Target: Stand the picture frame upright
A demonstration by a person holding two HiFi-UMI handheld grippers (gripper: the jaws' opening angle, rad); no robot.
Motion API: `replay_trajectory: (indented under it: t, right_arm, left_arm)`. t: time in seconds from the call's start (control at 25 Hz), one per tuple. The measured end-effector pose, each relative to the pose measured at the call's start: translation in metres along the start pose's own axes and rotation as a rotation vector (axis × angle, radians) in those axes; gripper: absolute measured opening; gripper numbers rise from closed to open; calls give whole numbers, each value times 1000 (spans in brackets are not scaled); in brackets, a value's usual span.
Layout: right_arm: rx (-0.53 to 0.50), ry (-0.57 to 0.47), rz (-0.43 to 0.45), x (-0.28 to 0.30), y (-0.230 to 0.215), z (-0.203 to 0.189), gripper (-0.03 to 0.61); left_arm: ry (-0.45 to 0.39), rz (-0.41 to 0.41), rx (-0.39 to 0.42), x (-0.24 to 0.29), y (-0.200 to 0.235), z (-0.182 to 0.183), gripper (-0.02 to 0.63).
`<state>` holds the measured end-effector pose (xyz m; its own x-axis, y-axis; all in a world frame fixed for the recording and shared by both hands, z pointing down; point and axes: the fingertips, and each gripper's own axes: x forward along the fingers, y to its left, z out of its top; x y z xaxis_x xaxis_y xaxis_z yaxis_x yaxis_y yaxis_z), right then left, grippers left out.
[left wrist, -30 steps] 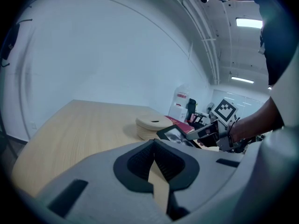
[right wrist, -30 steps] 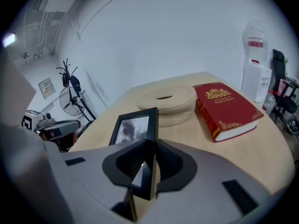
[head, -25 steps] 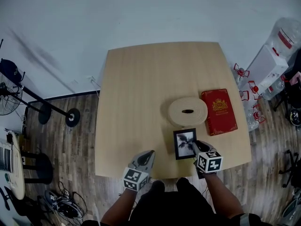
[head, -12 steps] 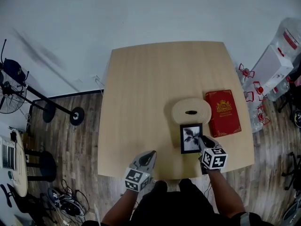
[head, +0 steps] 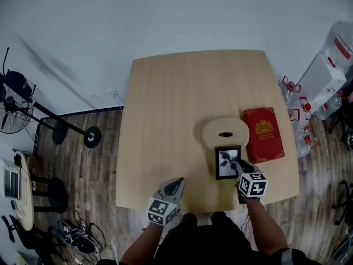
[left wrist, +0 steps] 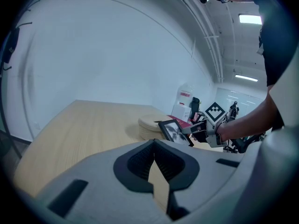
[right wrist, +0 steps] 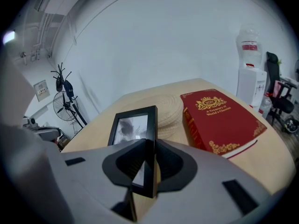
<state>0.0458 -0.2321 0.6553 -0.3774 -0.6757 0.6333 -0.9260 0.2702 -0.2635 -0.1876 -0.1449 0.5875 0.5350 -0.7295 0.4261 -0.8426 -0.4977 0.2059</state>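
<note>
A black picture frame [head: 228,162] with a grey photo is held near the table's front right, just in front of a round woven disc [head: 225,132]. My right gripper [head: 240,167] is shut on the frame's right edge. In the right gripper view the frame [right wrist: 133,125] runs edge-on between the jaws of the right gripper [right wrist: 149,146]. The left gripper view shows the frame [left wrist: 175,131] tilted, face up and off the table top. My left gripper [head: 175,184] hovers at the table's front edge, jaws together and holding nothing; its tips [left wrist: 154,143] meet.
A red hardback book [head: 263,134] lies right of the woven disc, close to the frame. The wooden table [head: 165,104] stretches bare to the left and back. A water dispenser [head: 325,70] stands beyond the right edge, and a fan stand [head: 55,126] is on the floor at left.
My right gripper has carried the frame a little away from me, closer to the woven disc. The left gripper has stayed where it was.
</note>
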Motion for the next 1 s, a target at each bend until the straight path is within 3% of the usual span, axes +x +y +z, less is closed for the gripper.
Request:
replay_trajectory:
  t: [1.0]
  right_arm:
    - [-65, 67, -78, 18, -8, -9, 81]
  left_arm:
    - [5, 26, -17, -5, 9, -1, 0]
